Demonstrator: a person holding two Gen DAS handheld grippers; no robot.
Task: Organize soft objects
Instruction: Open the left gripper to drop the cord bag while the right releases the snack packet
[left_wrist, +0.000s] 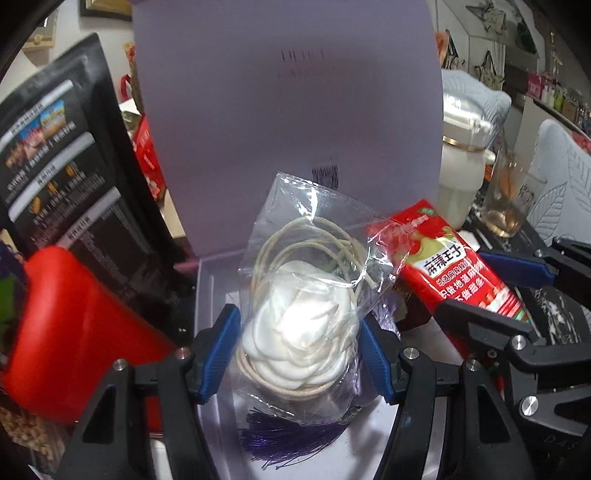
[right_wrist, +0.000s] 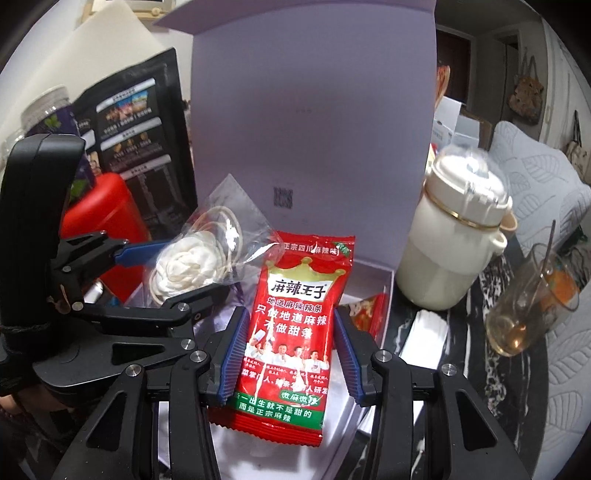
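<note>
Only the left wrist view shows the purple tassel (left_wrist: 280, 432) lying in the open lilac gift box (left_wrist: 207, 295), above which the left gripper (left_wrist: 299, 332) clasps a clear bag with a white fabric flower (left_wrist: 303, 325) and the right gripper (right_wrist: 288, 332) clasps a red spicy snack packet (right_wrist: 291, 332), both half closed.

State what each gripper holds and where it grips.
Left gripper holds a clear bag with a white fabric flower, pinched at its sides. Right gripper holds a red snack packet by its side edges, lower half.
</note>
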